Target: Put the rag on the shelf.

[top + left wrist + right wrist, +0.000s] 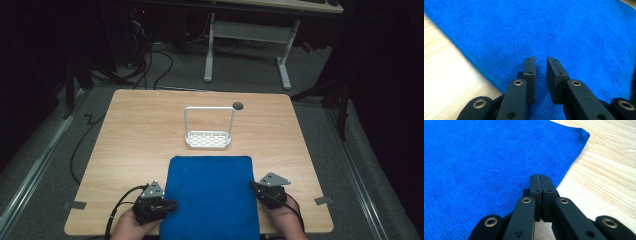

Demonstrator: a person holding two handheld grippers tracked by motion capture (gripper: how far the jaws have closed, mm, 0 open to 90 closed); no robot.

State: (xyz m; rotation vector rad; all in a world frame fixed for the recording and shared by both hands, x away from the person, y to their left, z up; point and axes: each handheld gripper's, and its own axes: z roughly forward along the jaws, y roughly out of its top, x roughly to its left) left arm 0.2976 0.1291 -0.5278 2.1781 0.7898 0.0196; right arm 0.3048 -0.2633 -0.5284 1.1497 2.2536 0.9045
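Observation:
A blue towel (pixel 212 195) lies flat on the near middle of the wooden table (pixel 135 130). My left gripper (pixel 172 204) rests at the towel's left edge; in the left gripper view its jaws (pixel 541 60) stand a narrow gap apart over the blue cloth (pixel 549 30), with nothing between them. At the towel's right edge sits my right gripper (pixel 252 185). In the right gripper view its jaws (pixel 540 177) are pressed together just above the border of the cloth (pixel 474 157), and I see no fabric pinched between them.
A white wire rack (pixel 208 135) with a tall handle and perforated base stands just beyond the towel. A round hole (pixel 238 105) marks the table's far side. Grey tape tabs (pixel 323 200) sit at the near corners. Cables and a white desk frame (pixel 285 65) lie on the floor behind.

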